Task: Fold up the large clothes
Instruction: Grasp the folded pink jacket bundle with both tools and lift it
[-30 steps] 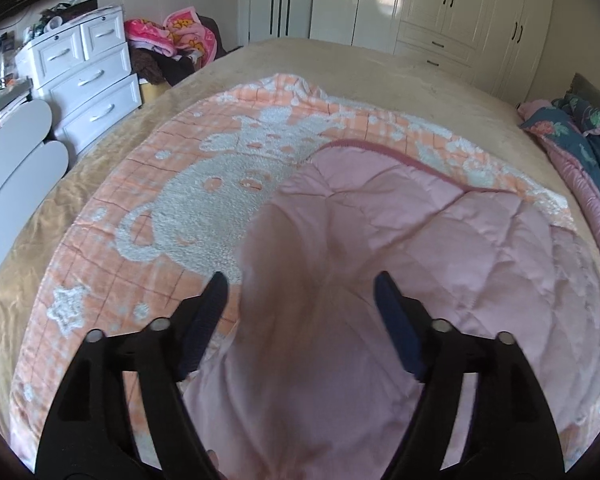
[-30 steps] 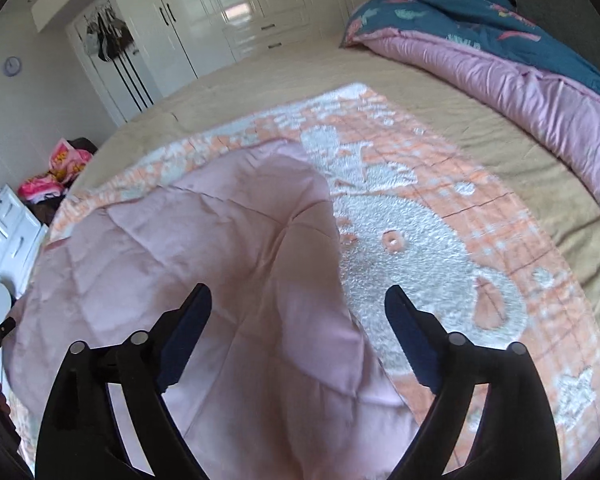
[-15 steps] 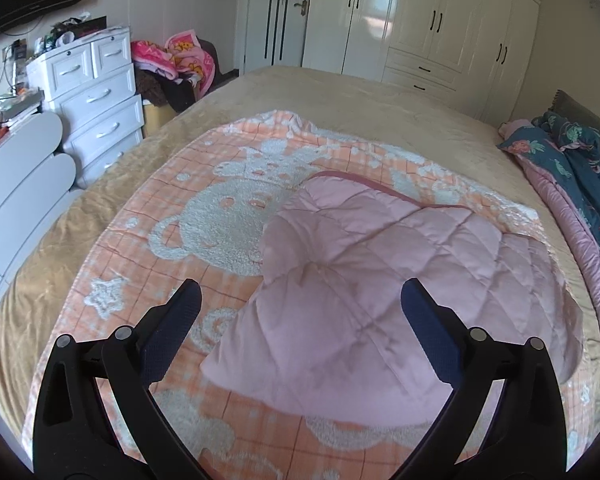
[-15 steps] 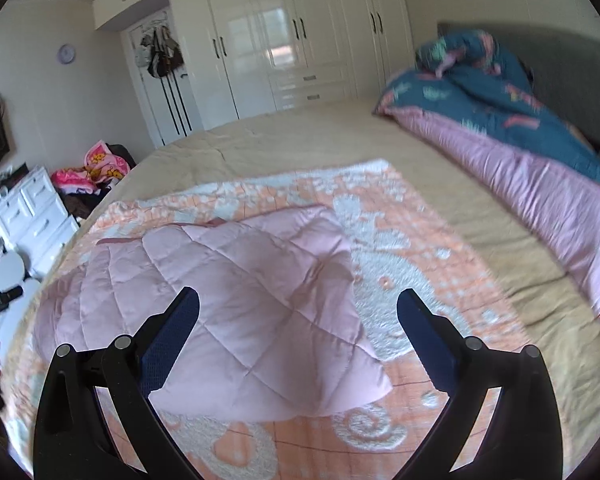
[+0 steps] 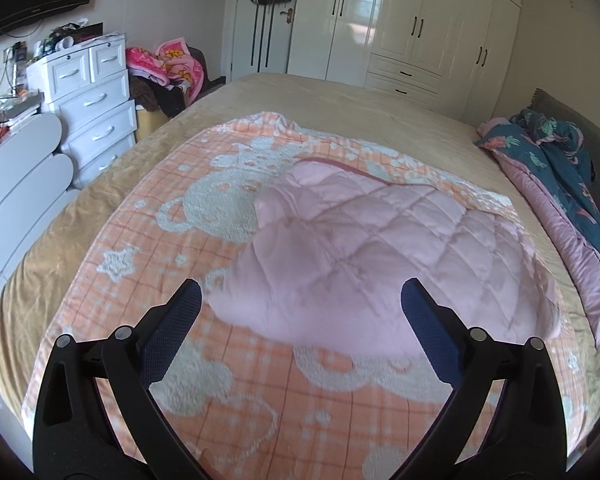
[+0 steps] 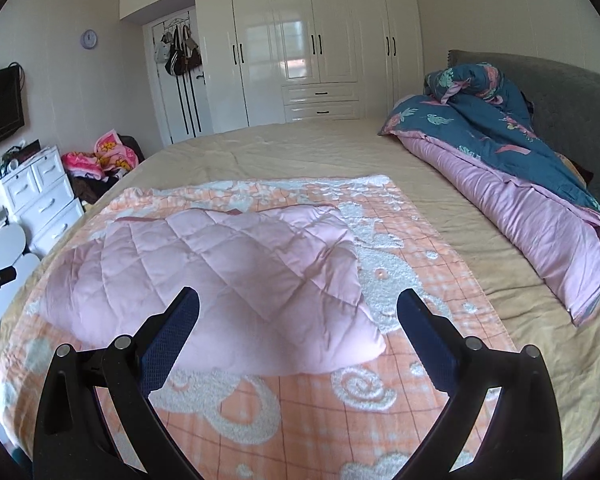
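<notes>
A pink quilted garment (image 5: 380, 256) lies folded on an orange-and-white bear-pattern blanket (image 5: 148, 240) spread on the bed. It also shows in the right wrist view (image 6: 220, 272), on the same blanket (image 6: 420, 280). My left gripper (image 5: 301, 306) is open and empty, held above the blanket on the near side of the garment. My right gripper (image 6: 298, 308) is open and empty too, above the garment's near edge. Neither touches the cloth.
The tan bed (image 6: 300, 152) carries a rolled teal-and-pink duvet (image 6: 520, 184) by the grey headboard. A white drawer chest (image 5: 92, 104) and a pile of pink clothes (image 5: 168, 68) stand at the left. White wardrobes (image 6: 312, 48) line the far wall.
Both grippers have pulled back and up from the garment, and their jaws have opened wider. The garment now lies flat and folded on the blanket, farther from both cameras.
</notes>
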{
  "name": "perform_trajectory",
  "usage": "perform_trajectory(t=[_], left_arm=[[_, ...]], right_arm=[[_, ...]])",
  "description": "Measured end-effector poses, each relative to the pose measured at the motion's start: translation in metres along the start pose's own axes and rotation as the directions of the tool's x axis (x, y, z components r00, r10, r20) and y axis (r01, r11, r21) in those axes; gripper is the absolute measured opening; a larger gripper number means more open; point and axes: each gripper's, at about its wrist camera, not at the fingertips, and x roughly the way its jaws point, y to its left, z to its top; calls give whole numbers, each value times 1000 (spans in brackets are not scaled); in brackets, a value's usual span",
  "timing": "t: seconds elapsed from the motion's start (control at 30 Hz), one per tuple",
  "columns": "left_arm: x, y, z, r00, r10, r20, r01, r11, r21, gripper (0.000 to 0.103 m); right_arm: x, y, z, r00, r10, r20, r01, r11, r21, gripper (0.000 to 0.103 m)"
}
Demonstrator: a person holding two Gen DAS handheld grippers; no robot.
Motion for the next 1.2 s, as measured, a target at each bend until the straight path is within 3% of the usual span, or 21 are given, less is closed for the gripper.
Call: perform_trajectory(t=[0.33,0.7,1.07,1.2], left_arm=[[-14,8,-36,999,-31,-34,29,999,-36,94],[23,21,-77,989,-8,-146,-6,995,-95,94],[67,28,-76,974,-70,-217,25,978,-205,94],[94,38,-67,960,-155,-231,72,941,-330,93]], right_arm=[[-16,9,-25,1000,24,-16,-24,999,23,99],[10,-3,-59,993,27,-116,-8,987,161,99],[71,-39,-79,969,81,-233,21,913,407,99],[94,-46,-79,963,109,-247,22,881,472,99]])
